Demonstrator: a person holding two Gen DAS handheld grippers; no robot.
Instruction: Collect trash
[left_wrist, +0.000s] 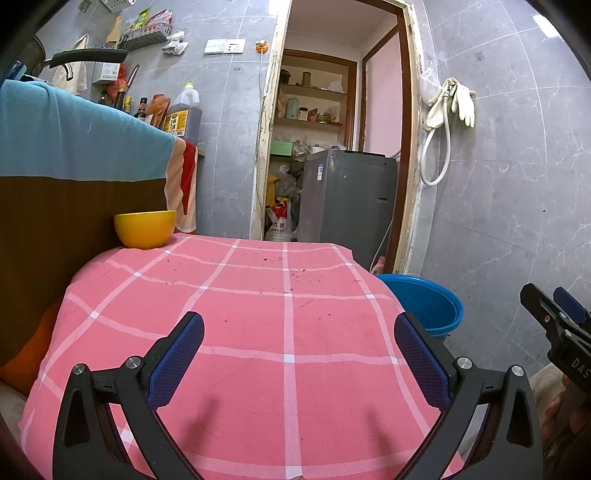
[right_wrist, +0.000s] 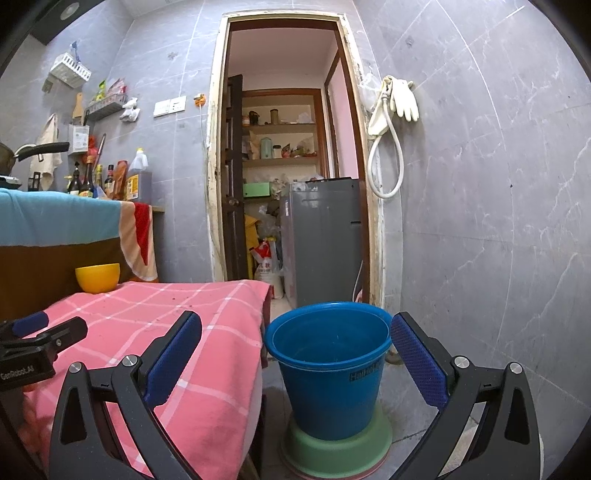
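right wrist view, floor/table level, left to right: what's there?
Left tongs → yellow bowl → pink cloth → blue bucket, standing on a green base.

Blue bucket (right_wrist: 328, 373) stands beside the pink-clothed table (right_wrist: 155, 332).

I'm looking at grey marble-look wall tiles (right_wrist: 480, 184) on every side. An open doorway with a chipped pale wooden frame (right_wrist: 216, 166) leads into a pantry, where I see brown wooden shelves (right_wrist: 280, 127), a pink wall (right_wrist: 341, 122) and a grey boxy washing machine (right_wrist: 325, 236). A white double switch plate (right_wrist: 170, 106) sits left of the frame. The floor tiles (right_wrist: 413, 443) look pale.
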